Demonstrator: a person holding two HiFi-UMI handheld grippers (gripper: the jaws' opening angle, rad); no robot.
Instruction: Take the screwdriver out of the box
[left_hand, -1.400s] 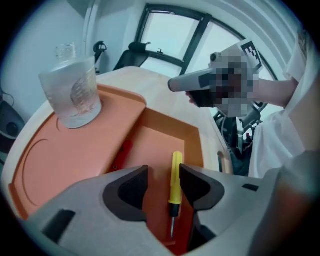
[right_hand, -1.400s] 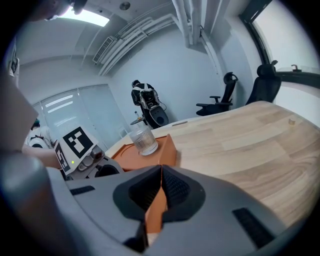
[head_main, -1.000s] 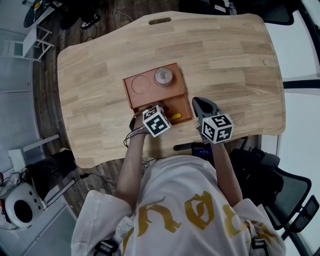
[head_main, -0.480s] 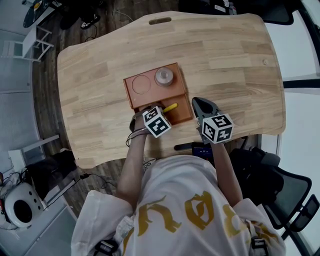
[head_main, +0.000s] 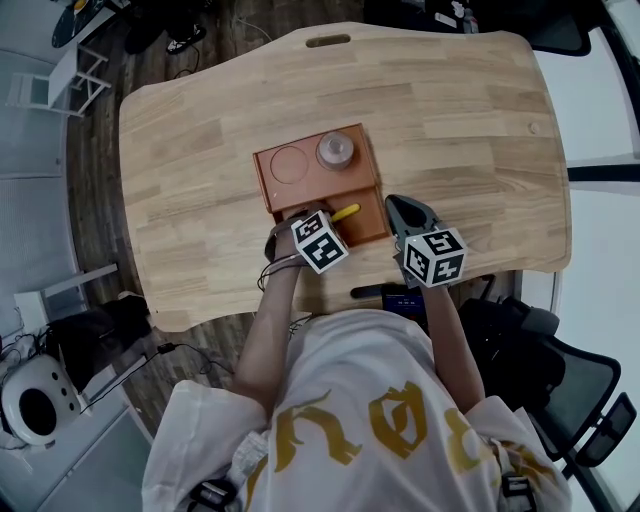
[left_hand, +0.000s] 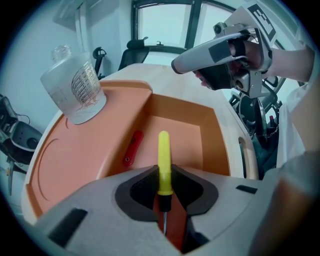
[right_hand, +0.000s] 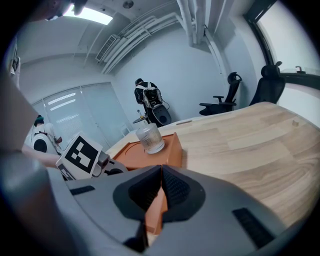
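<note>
Since the earlier frame: the left gripper (left_hand: 164, 172) had just been closing, from wide apart down onto the screwdriver (left_hand: 163, 150). The screwdriver's yellow handle, which had lain flat in the box (left_hand: 218, 135) beside the jaws, stood shifted and angled away from the gripper. The right gripper (right_hand: 161, 171) had not changed place.

Left jaws: clenched on the screwdriver. The pads pinched it at the lower end of the yellow handle, just above the black collar. The handle stuck out forward past the jaw tips. The collar and thin metal shaft ran back between the jaws toward the camera. The piece sat centred in the grip, in line with the jaws.

Right jaws: pressed together, nothing between them, held beside the near corner of the box over the table (right_hand: 250, 150).

Other contents: a small red tool (left_hand: 133, 148) lay on the box floor ahead and left of the left jaws, apart from them. A clear bottle (left_hand: 74, 87) stood on the box's raised tray, far ahead and left.

Step in hand, as judged: grasp made, extraction not yet done, the screwdriver being inside the box walls. The next move calls for a straight lift clear of the rim, keeping the grip firm so that the slim handle does not swivel between the pads.
</note>
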